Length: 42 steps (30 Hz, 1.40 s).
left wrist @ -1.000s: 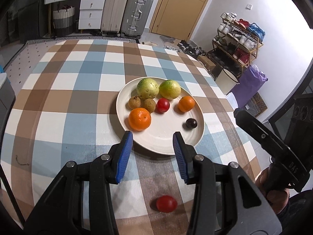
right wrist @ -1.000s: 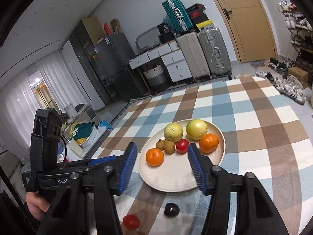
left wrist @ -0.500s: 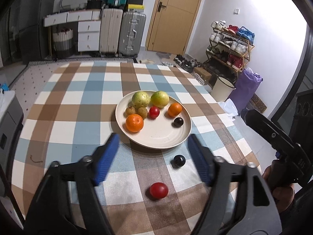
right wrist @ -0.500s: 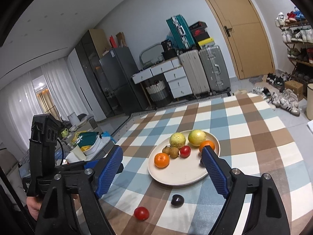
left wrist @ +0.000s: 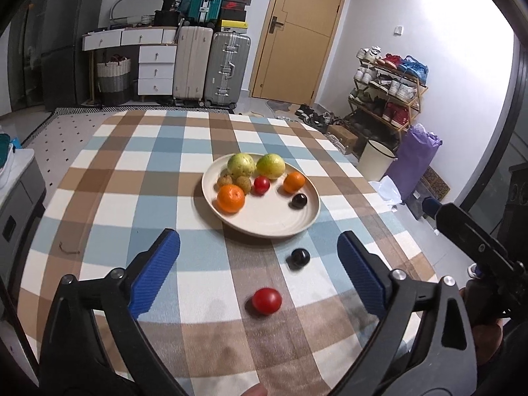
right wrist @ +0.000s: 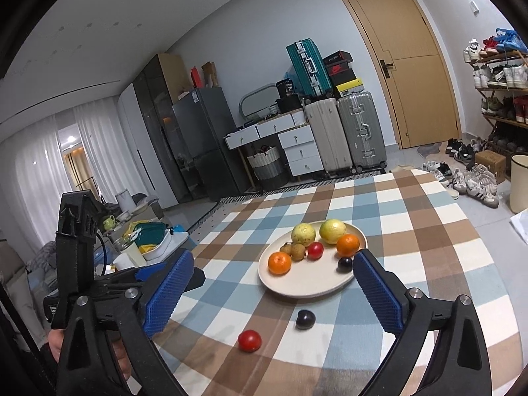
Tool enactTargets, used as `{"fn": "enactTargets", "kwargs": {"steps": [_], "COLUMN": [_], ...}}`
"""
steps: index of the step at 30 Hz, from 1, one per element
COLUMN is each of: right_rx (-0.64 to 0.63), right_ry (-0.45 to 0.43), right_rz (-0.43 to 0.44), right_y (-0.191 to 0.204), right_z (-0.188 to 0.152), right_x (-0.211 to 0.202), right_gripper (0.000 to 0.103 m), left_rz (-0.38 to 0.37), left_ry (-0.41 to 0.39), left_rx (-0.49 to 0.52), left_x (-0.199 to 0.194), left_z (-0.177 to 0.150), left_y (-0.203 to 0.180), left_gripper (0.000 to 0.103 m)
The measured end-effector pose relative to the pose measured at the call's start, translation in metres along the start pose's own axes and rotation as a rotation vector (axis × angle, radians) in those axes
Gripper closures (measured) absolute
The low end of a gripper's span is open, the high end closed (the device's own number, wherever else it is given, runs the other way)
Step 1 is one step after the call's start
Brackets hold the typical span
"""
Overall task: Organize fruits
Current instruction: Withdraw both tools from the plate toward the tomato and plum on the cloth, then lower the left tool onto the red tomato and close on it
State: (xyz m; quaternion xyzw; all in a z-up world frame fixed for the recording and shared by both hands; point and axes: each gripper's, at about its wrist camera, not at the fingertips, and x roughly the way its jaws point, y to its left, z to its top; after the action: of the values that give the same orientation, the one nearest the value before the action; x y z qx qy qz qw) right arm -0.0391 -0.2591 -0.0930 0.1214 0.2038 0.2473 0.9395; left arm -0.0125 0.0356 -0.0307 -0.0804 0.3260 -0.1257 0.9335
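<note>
A cream plate (left wrist: 264,229) (right wrist: 297,292) on the checked tablecloth holds two yellow-green fruits, two oranges (left wrist: 231,199), two small brown fruits, a red tomato (left wrist: 261,184) and a dark plum (left wrist: 299,200). In front of the plate, on the cloth, lie a loose dark plum (left wrist: 299,257) (right wrist: 305,319) and a loose red tomato (left wrist: 266,300) (right wrist: 249,340). My left gripper (left wrist: 257,241) and right gripper (right wrist: 274,259) hover above the table's near side. The jaws of both are opening wide and hold nothing. The loose fruits lie on the cloth below and between the blue pads.
The round table (left wrist: 132,198) drops off at its right edge toward a white bin (left wrist: 376,161) and a shoe rack (left wrist: 389,92). Suitcases (left wrist: 211,62) and white drawers stand by the far wall. A side counter with bowls (right wrist: 155,237) sits to the left.
Both grippers have pulled back from the plate and risen a little. Their jaws have spread from narrow to wide. In the left wrist view the loose plum has come into sight.
</note>
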Motion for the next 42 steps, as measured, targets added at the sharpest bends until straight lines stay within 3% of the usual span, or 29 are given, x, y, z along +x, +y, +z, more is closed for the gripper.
{"fn": "enactTargets", "kwargs": {"steps": [16, 36, 42], "right_rx": [-0.007, 0.099, 0.128], "right_ry": [0.127, 0.247, 0.268], "right_rz": [-0.030, -0.065, -0.062], "right_y": [0.005, -0.042, -0.052], "right_z": [-0.044, -0.070, -0.069], "right_x": [0.007, 0.055, 0.064], "right_gripper": [0.002, 0.002, 0.002], "left_rz": [0.047, 0.075, 0.071], "left_ry": [0.155, 0.307, 0.313], "left_rx": [-0.018, 0.014, 0.068], "left_x": [0.040, 0.121, 0.129], "left_z": [-0.050, -0.061, -0.058], "left_y": [0.008, 0.010, 0.002], "left_gripper": [0.001, 0.002, 0.012]}}
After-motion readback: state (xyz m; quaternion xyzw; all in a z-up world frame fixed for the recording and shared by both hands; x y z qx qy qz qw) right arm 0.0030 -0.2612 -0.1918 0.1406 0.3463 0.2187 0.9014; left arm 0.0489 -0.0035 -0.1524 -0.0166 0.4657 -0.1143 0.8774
